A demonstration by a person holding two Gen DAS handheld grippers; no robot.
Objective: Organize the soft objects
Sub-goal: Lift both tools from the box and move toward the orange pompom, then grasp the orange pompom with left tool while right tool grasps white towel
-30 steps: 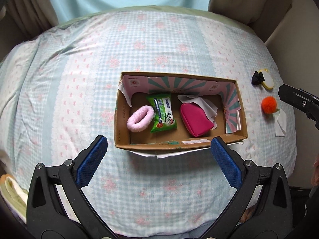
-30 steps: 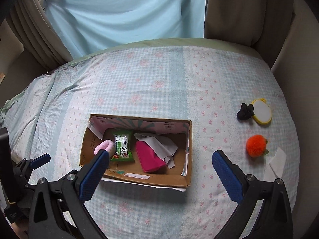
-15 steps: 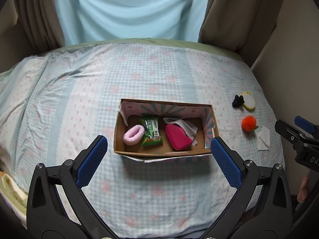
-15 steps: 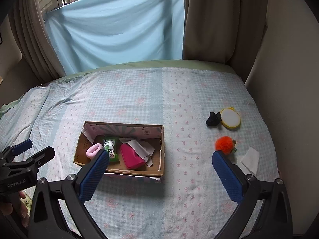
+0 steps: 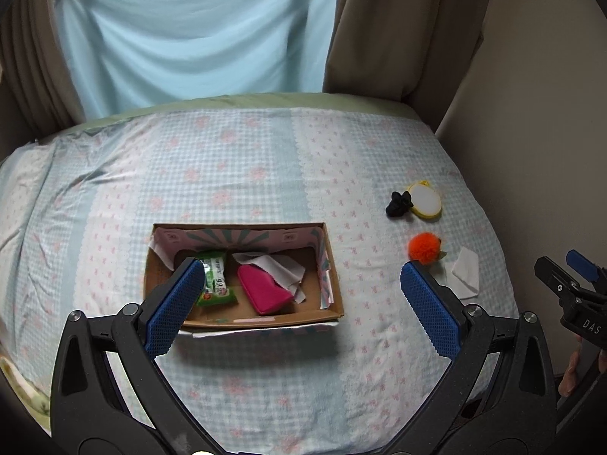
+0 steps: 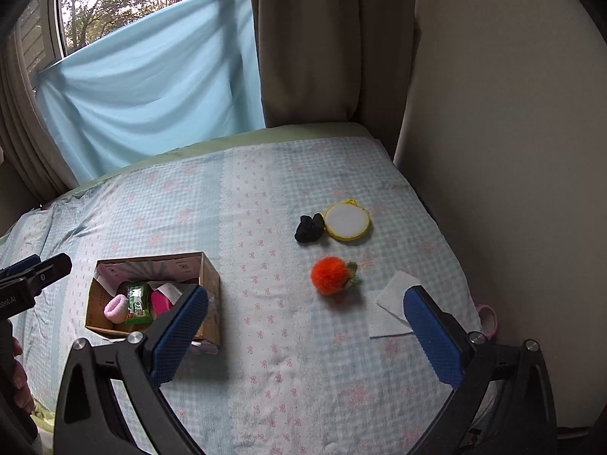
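Observation:
A cardboard box (image 5: 242,322) (image 6: 210,276) sits on the bed and holds a green tissue pack (image 5: 215,283) (image 6: 138,303), a magenta pouch (image 5: 265,292) (image 6: 159,301), a white cloth (image 5: 280,267) and a pink scrunchie (image 6: 115,308). On the bed to the right lie an orange pompom (image 5: 425,247) (image 6: 329,275), a black scrunchie (image 5: 398,205) (image 6: 309,228), a yellow-rimmed round pad (image 5: 426,201) (image 6: 347,222) and a white tissue (image 5: 464,271) (image 6: 390,305). My left gripper (image 5: 301,299) is open and empty, held above the box's near side. My right gripper (image 6: 305,330) is open and empty, near the pompom and tissue.
The bed has a pale blue and pink patterned sheet (image 5: 246,174). A beige wall (image 6: 493,151) runs close along the right edge. Curtains and a blue sheet (image 5: 189,30) hang behind the bed. A pink ring (image 6: 487,316) lies at the bed's right edge.
Both grippers have pulled back and risen, so the box looks smaller. The right view has swung right toward the pompom and tissue. Both stay open.

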